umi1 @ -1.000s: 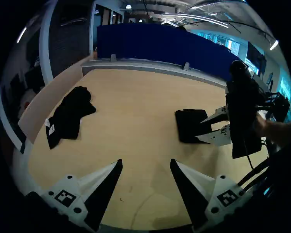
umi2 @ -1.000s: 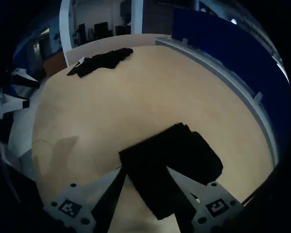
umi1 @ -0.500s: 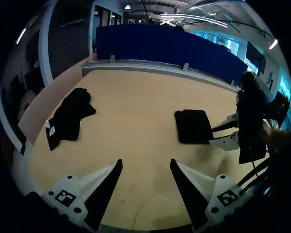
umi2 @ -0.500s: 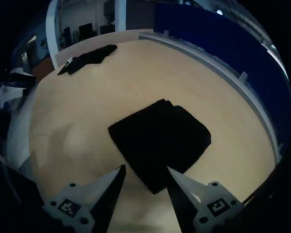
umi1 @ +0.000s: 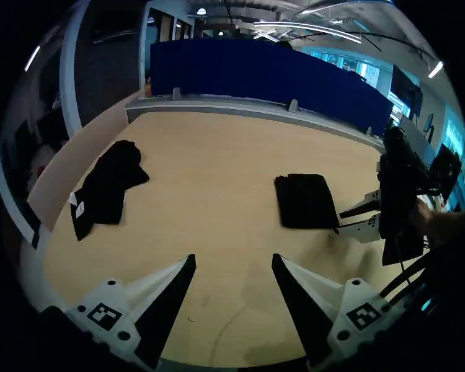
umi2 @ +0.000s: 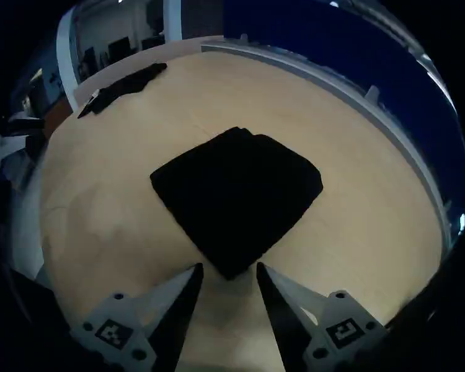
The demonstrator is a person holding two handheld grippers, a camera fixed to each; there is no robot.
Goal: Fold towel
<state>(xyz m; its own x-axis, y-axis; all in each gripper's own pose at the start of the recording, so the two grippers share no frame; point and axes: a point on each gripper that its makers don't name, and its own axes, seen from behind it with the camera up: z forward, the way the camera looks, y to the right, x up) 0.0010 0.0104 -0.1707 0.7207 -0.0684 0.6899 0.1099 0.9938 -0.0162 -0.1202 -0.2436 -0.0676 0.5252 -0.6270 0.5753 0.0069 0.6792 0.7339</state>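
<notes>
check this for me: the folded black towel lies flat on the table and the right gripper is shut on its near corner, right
Not quite. The folded black towel does lie flat on the table, but the right gripper is open, not shut on the corner: the right gripper view shows its fingers apart, the corner lying between the tips.

Ceiling strip lights (umi1: 307, 26) give even brightness; right gripper view dimmer, edges bent.
</notes>
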